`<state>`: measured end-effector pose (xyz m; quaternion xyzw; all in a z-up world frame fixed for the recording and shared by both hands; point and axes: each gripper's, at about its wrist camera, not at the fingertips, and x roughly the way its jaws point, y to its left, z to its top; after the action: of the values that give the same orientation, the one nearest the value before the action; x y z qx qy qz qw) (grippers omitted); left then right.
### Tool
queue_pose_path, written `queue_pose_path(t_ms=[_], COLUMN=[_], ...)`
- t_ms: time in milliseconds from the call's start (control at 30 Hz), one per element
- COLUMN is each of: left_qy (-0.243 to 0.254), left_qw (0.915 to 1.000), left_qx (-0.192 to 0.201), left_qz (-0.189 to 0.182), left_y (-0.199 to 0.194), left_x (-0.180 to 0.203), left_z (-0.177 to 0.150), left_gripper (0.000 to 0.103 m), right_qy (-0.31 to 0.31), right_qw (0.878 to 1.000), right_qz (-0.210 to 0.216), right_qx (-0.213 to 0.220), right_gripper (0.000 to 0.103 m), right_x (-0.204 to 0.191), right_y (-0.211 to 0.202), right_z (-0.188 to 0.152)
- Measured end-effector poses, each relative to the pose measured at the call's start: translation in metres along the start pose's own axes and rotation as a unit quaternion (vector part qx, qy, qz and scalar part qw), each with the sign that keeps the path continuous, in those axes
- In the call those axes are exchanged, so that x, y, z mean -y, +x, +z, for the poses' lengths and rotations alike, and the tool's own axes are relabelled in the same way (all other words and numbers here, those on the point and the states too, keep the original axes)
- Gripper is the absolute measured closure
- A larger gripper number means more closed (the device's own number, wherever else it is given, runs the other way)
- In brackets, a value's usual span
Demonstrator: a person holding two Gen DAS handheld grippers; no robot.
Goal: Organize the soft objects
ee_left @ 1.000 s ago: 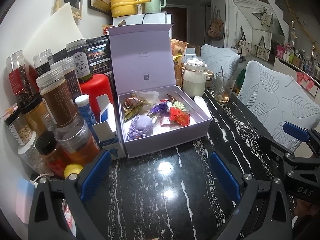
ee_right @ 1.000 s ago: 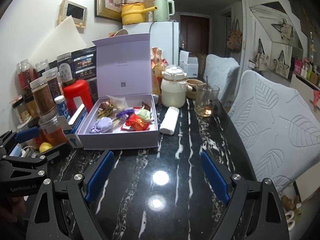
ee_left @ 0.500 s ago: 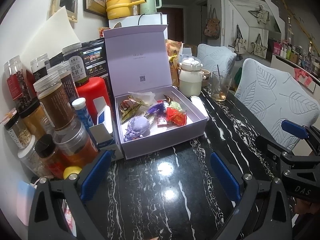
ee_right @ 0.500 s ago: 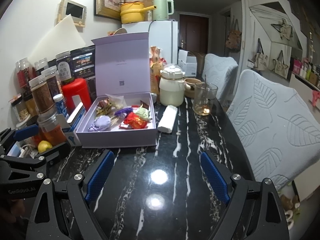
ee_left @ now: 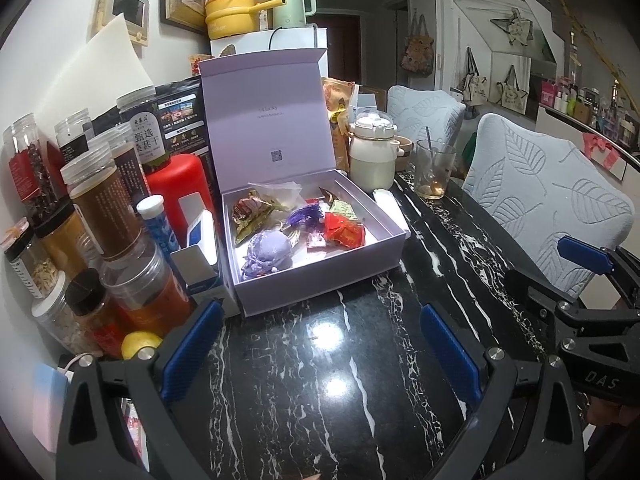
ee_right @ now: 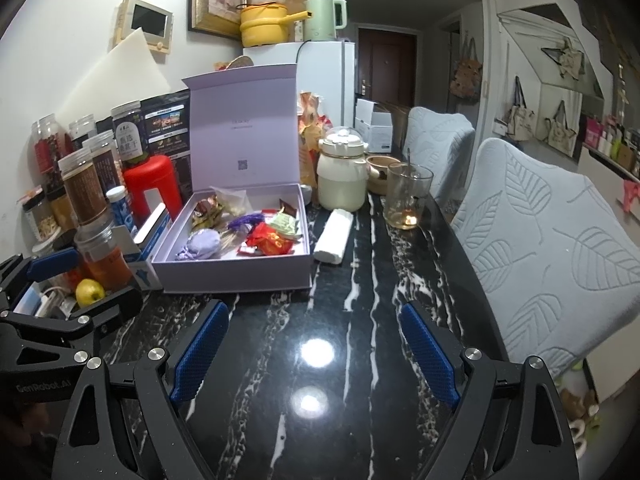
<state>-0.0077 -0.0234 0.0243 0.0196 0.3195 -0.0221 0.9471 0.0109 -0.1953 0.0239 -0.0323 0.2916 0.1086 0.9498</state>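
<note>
An open lilac gift box [ee_left: 320,276] [ee_right: 236,278] stands on the black marble table with its lid upright. Inside lie a purple pouch [ee_left: 267,250] [ee_right: 203,243], a red packet [ee_left: 344,232] [ee_right: 272,242], a green packet [ee_right: 285,224] and other small wrapped items. A white rolled cloth [ee_left: 390,204] [ee_right: 334,236] lies on the table right of the box. My left gripper [ee_left: 320,344] is open and empty, in front of the box. My right gripper [ee_right: 316,344] is open and empty, further right; it also shows at the right edge of the left wrist view [ee_left: 584,264].
Several jars and a red canister [ee_left: 176,188] crowd the table's left side, with a lemon [ee_right: 90,292]. A cream pot [ee_right: 343,174] and a glass with a spoon [ee_right: 408,196] stand behind. Two leaf-patterned chairs [ee_right: 560,248] line the right edge.
Both grippers have drawn back slightly from the box; the view has risen a little. Both stay open and empty. Nothing on the table has moved.
</note>
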Motion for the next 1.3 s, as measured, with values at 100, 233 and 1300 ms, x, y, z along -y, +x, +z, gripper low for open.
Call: queue_pose_path(t_ms=[100,233,1300], left_qy=[0.0,0.002,-0.039], left_qw=[1.0,1.0,0.9967], left_qx=[-0.003,-0.006,-0.07], left_qz=[-0.004,-0.004,-0.013], left_y=[0.0,0.002,0.025], left_x=[0.0,0.001,-0.017], left_z=[0.0,0.0,-0.008], left_gripper=[0.002,0.002,0.002], right_qy=[0.0,0.0,0.012], right_qw=[1.0,1.0,1.0], right_qz=[0.0,0.0,0.005], right_qx=[0.0,0.001,-0.01], right_gripper=[0.014,0.014,0.014], right_x=[0.0,0.0,0.007], right_y=[-0.001,-0.001,0.0], right_z=[-0.001,-0.001,-0.005])
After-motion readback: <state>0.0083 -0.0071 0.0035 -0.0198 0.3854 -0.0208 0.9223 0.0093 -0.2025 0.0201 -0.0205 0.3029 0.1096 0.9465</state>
